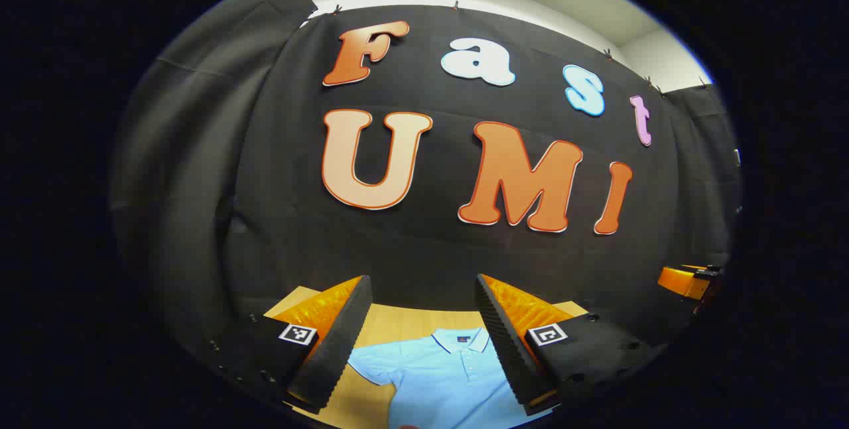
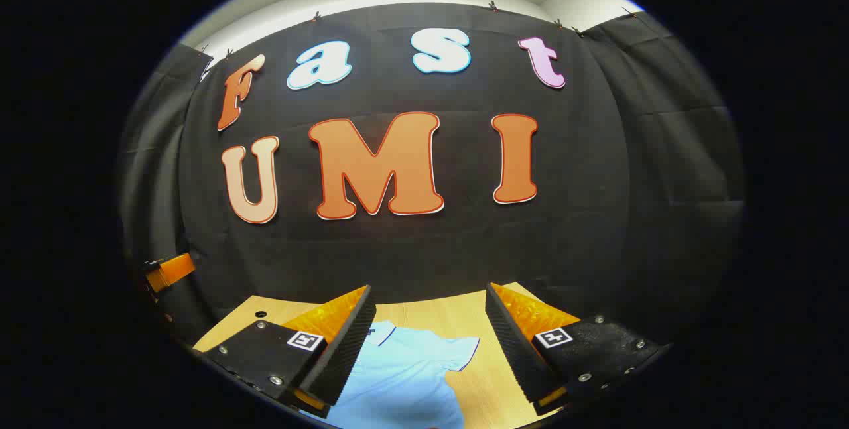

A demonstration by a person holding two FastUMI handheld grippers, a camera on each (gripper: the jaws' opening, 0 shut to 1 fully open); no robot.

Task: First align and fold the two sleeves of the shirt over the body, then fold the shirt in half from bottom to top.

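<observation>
Nearest the lens in the left gripper view, the left tool (image 1: pixel 423 343) stands with its two fingers spread wide and nothing between them; likewise in the right gripper view the right tool (image 2: pixel 428 349) is wide open and carries nothing. Both hang above the tabletop (image 2: pixel 438 313), clear of the cloth as far as can be judged.

Beyond the fingers lies the light blue polo shirt (image 1: pixel 441 376), flat on the wooden tabletop, collar (image 1: pixel 461 339) pointing toward the far wall. One short sleeve (image 1: pixel 371 366) sticks out sideways in the left gripper view, and the other sleeve (image 2: pixel 457 349) sticks out sideways in the right gripper view (the lower hem falls outside both views, so its state cannot be told).

Farther off, at the edge of each view, a part of the other tool shows against the black cloth wall (image 2: pixel 630 183).

By this layout the task looks barely begun: neither sleeve is folded over the body, and the bottom-to-top fold remains as well.
</observation>
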